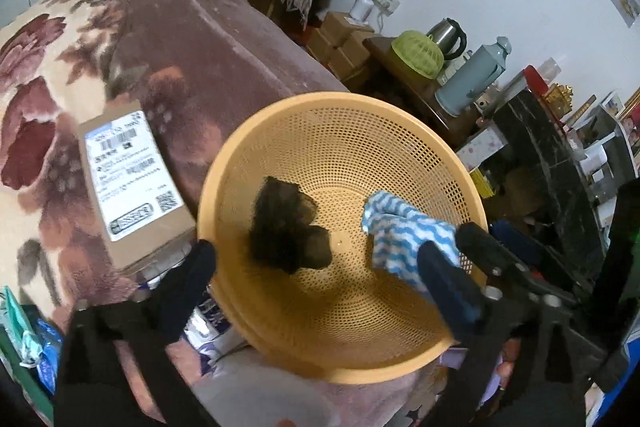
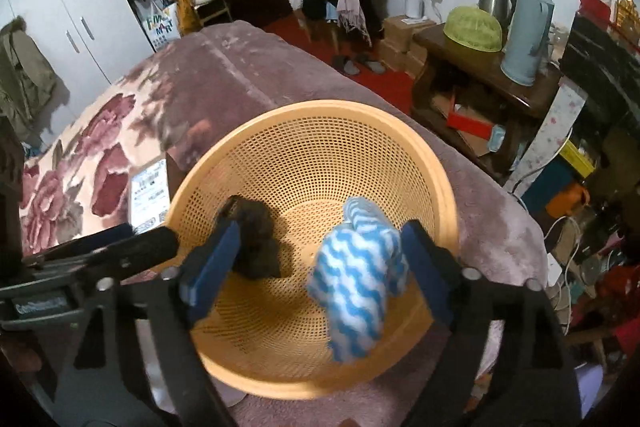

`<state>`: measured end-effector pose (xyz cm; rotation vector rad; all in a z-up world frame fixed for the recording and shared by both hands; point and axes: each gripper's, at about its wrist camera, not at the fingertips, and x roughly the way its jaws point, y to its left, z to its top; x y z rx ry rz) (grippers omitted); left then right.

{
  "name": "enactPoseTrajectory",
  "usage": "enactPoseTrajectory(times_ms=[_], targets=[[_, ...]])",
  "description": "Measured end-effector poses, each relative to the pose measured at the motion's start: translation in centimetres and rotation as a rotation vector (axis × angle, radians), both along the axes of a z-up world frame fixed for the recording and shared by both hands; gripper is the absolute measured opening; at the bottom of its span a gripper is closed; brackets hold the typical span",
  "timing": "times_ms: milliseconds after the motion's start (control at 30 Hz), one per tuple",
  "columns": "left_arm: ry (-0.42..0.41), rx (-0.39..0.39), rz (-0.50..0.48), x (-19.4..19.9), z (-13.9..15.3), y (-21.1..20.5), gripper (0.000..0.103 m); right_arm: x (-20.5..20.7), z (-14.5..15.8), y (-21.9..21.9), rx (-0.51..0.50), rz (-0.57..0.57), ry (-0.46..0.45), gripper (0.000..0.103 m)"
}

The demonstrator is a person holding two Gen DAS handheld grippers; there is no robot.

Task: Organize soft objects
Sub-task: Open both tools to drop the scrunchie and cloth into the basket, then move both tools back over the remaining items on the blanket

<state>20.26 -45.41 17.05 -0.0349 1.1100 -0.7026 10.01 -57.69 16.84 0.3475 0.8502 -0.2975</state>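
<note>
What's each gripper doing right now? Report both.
Left gripper: open, holding nothing.
Right gripper: open, striped cloth loose between its jaws.

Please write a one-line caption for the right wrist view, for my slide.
Open right gripper above an orange basket, blue-and-white cloth between its fingers, dark bundle inside.

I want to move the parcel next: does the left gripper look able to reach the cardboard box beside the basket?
Probably yes. The left gripper is open and empty over the basket, and the cardboard box lies uncovered on the blanket.
</note>
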Motion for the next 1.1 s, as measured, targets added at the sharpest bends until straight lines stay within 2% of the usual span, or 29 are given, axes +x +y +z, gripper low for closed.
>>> enactPoseTrajectory(times_ms=[133, 333, 467, 1100], targets=[[-0.045, 0.001, 0.061, -0.6, 1.3, 2.4, 0.102, -0.8, 1.2, 0.9, -0.026, 0.005, -0.004, 0.103], [-0.081, 0.057, 0.149, -1.9, 2.6, 6.9, 0.102, -1.8, 2.2, 2.8, -0.063, 0.000, 0.012, 0.103], [-0.083, 0.098, 0.198, -3.0, 2.6, 10.5, 0.102, -2.4, 1.8, 5.0, -0.069, 0.024, 0.050, 0.103], [-0.086, 0.096, 0.409, -8.3, 2.2, 30.8, 0.103, -3.0, 3.0, 20.7, -0.118, 0.249, 0.039, 0.103]])
